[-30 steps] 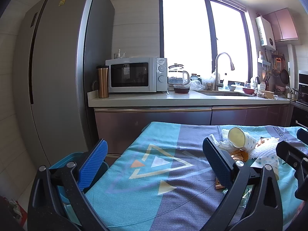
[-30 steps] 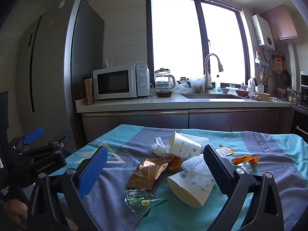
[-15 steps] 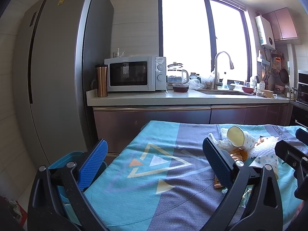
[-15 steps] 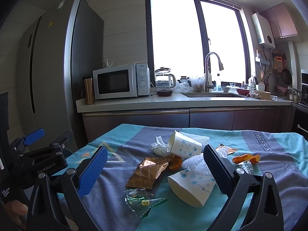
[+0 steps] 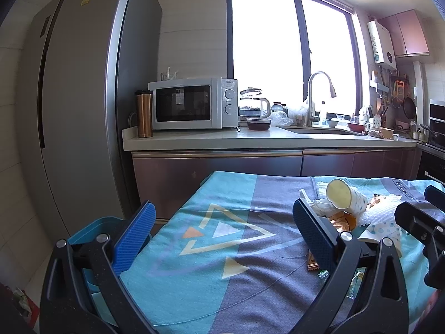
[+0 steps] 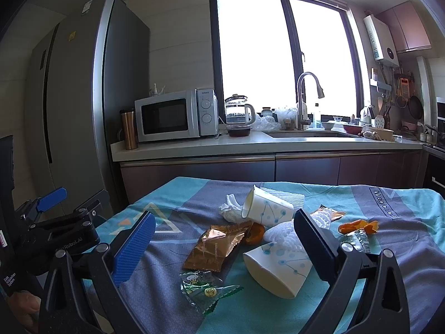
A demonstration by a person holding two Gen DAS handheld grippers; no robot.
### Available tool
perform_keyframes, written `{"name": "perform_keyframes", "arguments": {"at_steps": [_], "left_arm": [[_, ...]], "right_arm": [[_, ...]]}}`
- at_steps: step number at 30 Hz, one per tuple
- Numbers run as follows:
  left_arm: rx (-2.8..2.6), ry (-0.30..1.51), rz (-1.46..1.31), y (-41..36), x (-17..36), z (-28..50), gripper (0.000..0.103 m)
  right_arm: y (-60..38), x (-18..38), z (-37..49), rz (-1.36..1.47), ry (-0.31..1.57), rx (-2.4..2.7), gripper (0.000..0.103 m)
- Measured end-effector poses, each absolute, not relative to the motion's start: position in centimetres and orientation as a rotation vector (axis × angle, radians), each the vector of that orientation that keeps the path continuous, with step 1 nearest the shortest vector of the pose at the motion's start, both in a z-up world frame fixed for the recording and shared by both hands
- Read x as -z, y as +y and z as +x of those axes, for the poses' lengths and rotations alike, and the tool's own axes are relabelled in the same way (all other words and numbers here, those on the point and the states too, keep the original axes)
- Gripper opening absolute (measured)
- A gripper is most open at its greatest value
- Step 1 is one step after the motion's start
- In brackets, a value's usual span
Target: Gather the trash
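No piece of trash is held at this moment, so the task is judged to be at its opening step, the choice and approach of a first item. The right gripper (image 6: pixel 222 247) is held with its jaws spread wide and empty above the cloth-covered table (image 6: pixel 389 239), and the litter is spread right before it: a bronze snack wrapper (image 6: pixel 215 246), a green candy wrapper (image 6: pixel 204 286), a tipped paper cup (image 6: pixel 281 267) lying nearest, a second paper cup (image 6: pixel 268 207) on its side farther back, a crumpled tissue (image 6: pixel 229 208) just beside that cup, pieces of orange peel (image 6: pixel 357 225) off to the right, and a white foam net (image 6: pixel 281 232) between the cups. The left gripper (image 5: pixel 222 239) is likewise wide open and empty, and is kept over the bare left part of the cloth, well apart from the pile. A teal bin (image 5: pixel 94 228) is seen past the table's left edge, below the cloth level, and is taken to be the place for the trash. For the next move, the right gripper would need to be lowered over one item, probably the nearest cup or the bronze wrapper, and closed on it. The flat wrappers are judged harder to pinch off the cloth than the cups.
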State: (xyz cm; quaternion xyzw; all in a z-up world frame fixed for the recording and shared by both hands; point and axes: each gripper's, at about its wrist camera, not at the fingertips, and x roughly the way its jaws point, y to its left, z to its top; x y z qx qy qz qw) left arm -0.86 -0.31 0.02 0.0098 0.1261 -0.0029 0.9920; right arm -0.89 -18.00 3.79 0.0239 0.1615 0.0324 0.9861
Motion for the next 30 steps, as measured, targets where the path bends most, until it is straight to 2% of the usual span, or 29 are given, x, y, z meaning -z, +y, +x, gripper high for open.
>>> {"name": "perform_keyframes", "arguments": {"at_steps": [13,30], "left_arm": [[0.054,0.298,0.025,-0.9,0.7,-0.1,0.097],[0.419,0.559,0.092,-7.8,5.3,4.6,0.097]], "right_arm": [[-18.9,-3.4,-0.7,0.064,0.345,-0.061,0.096],[-26.5,0.2,1.2,0.24,0.511,0.026,0.092]]}}
